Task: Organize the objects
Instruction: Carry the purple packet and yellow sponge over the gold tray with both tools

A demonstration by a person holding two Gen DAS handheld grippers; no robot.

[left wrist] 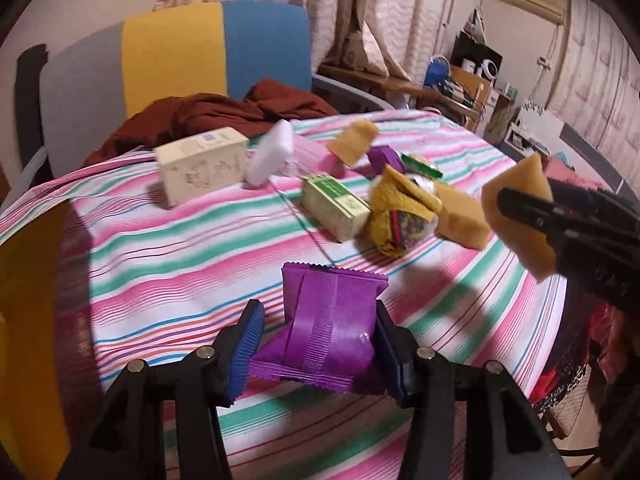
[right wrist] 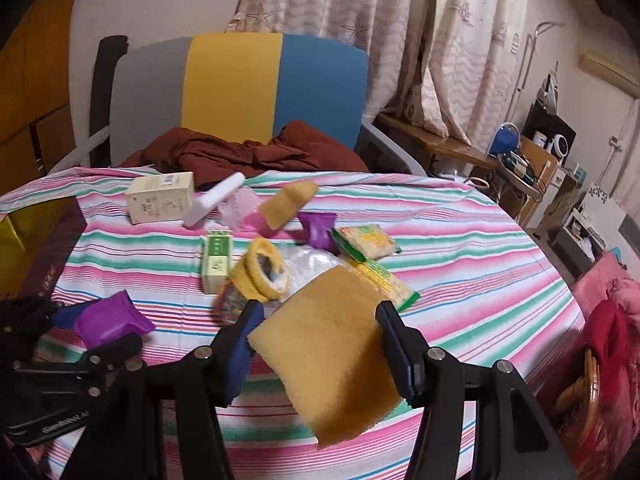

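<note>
Sorting is barely begun: left gripper [left wrist: 318,334] jaws pinch a purple packet [left wrist: 330,328], right gripper [right wrist: 318,344] jaws clamp a sponge [right wrist: 332,344]; clutter lies beyond both on the tabletop [left wrist: 180,264].

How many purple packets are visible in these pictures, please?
2. One purple packet is held in the left hand-held gripper, at the near side. The other lies in the far clutter, beside a green packet. More may be hidden there.

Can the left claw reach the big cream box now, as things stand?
Probably not yet. The path to the cream box looks free across the cloth, but the left claw is shut on a purple packet, which it must put down first.
</note>
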